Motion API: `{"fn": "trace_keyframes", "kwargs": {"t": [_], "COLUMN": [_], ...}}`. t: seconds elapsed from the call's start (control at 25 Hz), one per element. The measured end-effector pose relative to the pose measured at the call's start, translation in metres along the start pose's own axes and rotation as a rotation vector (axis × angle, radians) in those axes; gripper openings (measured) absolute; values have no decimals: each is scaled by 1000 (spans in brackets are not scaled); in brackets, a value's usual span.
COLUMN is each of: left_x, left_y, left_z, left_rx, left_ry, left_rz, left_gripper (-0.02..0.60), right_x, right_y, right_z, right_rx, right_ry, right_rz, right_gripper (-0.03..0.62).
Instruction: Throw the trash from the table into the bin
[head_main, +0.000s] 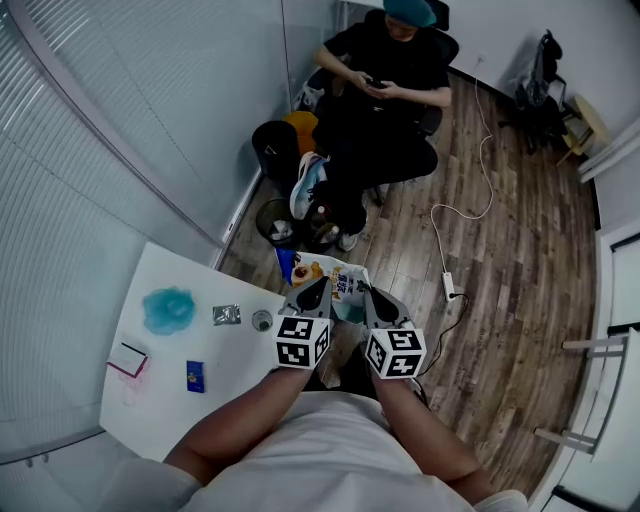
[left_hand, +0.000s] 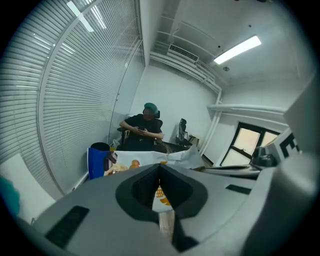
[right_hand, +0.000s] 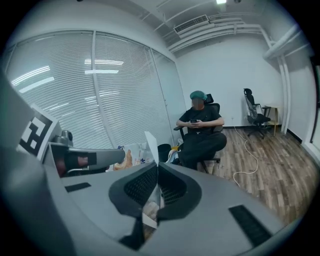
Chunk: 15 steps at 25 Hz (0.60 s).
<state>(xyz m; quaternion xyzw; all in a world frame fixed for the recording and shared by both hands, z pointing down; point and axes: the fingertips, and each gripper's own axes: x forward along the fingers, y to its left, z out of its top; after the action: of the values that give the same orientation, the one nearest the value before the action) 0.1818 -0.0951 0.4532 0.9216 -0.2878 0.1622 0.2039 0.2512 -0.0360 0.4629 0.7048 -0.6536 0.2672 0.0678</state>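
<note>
Clamping snack bag (head_main: 335, 272), left gripper (head_main: 320, 287) (right gripper (head_main: 367, 294) too)

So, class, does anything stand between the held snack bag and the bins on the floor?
Nothing visible does: only bare floor separates the snack bag from the bins. A seated person's shoe sits just beyond them.

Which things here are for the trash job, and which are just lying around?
For the job: snack bag, pinched by left gripper and right gripper; floor bin; silver wrapper, blue wad and small blue packet on the table.

Just lying about: white cable, power strip, office chair.
</note>
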Motion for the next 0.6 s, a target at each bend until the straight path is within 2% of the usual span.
{"fn": "trace_keyframes", "kwargs": {"t": [0.36,0.6], "left_x": [55,90], "left_y": [-4,-21], "left_z": [-14,-40], "left_rx": [30,-8], "left_ry": [48,107], "left_rz": [64,85], "left_gripper": [5,5], "right_x": [35,53], "right_y": [-57,-106], "right_z": [-15,-34], "right_rx": [-1,15], "right_ry": [69,141], "right_rz": [42,53], "right_gripper": [11,12]}}
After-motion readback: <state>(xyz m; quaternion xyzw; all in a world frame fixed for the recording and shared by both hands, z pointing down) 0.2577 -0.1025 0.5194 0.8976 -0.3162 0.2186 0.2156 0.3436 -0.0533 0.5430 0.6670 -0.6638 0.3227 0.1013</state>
